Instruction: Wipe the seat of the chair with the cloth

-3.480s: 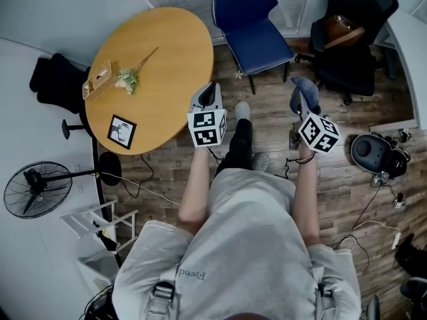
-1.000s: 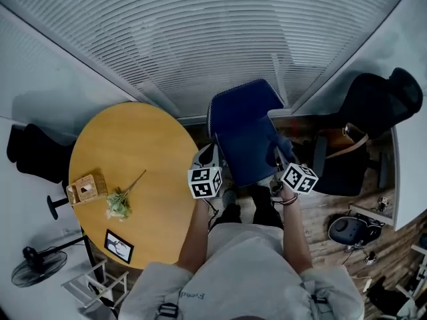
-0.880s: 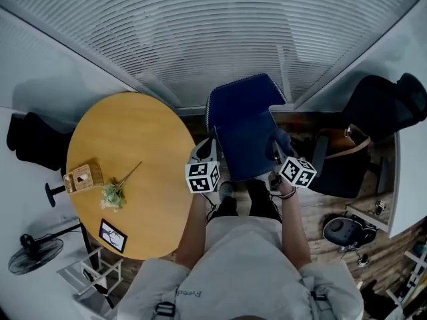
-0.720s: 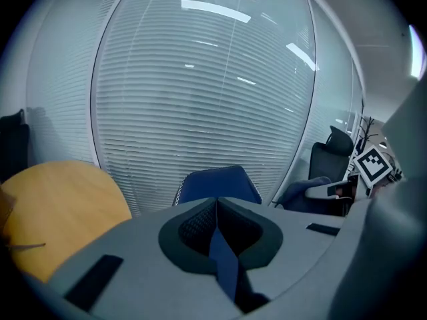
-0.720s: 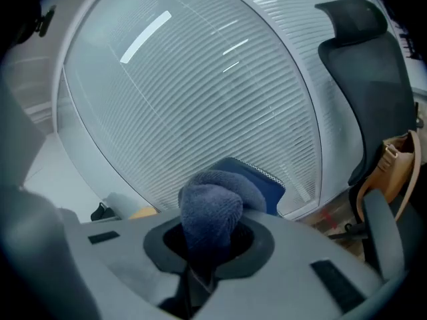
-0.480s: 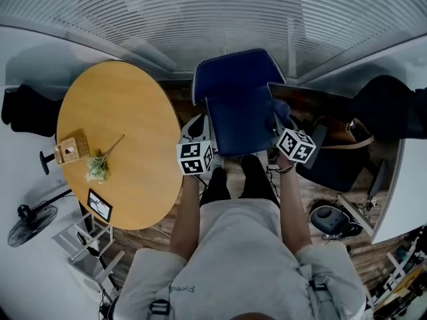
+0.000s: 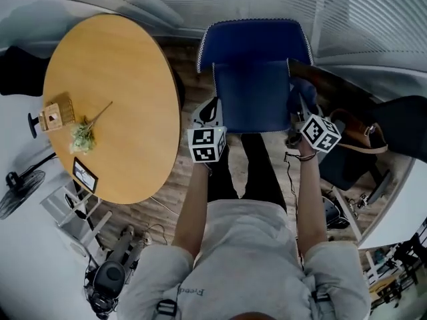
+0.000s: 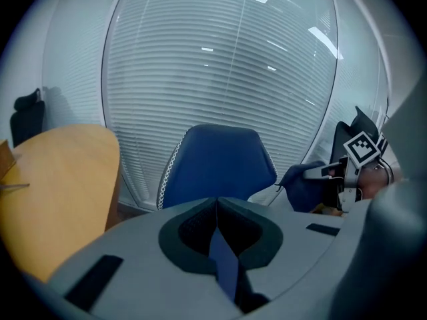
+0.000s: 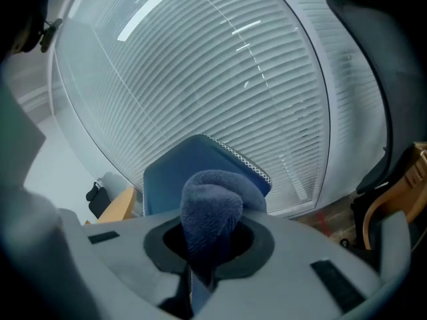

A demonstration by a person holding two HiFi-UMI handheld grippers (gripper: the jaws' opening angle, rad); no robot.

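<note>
Blue cloth (image 9: 212, 209) clamped, bunched, in my right gripper (image 7: 298, 112); left gripper (image 7: 212, 107) closed, empty. Chair seat (image 7: 252, 105) lies between them. Risk, I reckon: wad drags loose mid-wipe.

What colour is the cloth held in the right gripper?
The cloth is dusky blue; the right gripper view shows it best.

A round yellow wooden table (image 7: 127, 79) stands on the brown plank floor (image 7: 167, 195); near its left edge lie a small wooden box (image 7: 52, 116), a pale bunch of flowers (image 7: 83, 135) and a little black-and-white picture card (image 7: 85, 174); a blue chair (image 7: 257, 79) stands on the floor beside the table.
</note>
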